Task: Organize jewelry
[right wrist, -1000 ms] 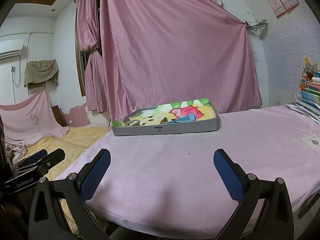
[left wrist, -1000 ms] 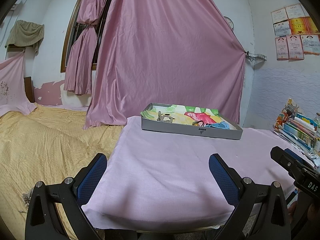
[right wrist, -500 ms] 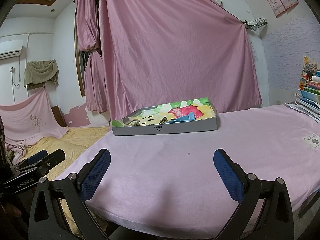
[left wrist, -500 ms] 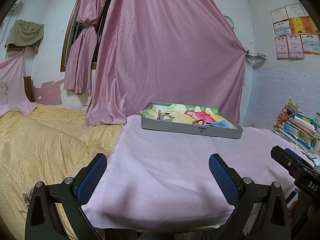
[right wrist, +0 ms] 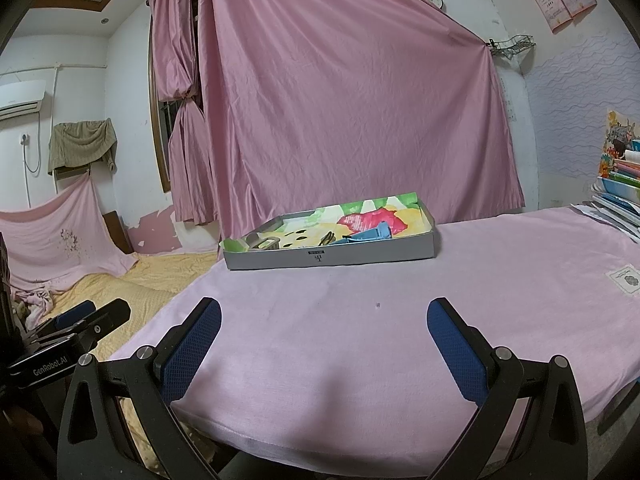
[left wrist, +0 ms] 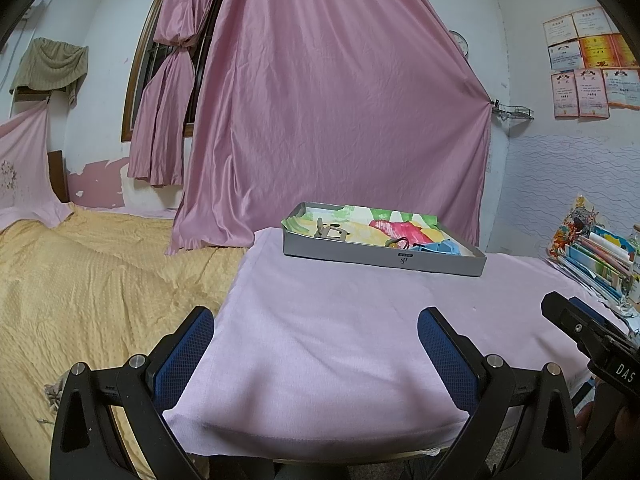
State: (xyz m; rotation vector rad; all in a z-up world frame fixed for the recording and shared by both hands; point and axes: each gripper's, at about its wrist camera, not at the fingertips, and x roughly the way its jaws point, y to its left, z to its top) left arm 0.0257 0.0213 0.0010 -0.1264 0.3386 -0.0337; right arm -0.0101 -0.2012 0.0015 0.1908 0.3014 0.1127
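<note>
Two grippers: we hold left gripper [left wrist: 316,344] and right gripper [right wrist: 324,336] wide apart, empty, at the table's [left wrist: 340,320] near edge.
Tray [left wrist: 380,258]: far edge, holding small items.

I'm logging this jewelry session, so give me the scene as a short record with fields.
surface: table under a pink cloth
container: shallow grey tray at the far side, lined with colourful paper
contents: small items in the tray, too small to identify
left tool: open, empty, above the near table edge
right tool: open, empty, above the near table edge
</note>
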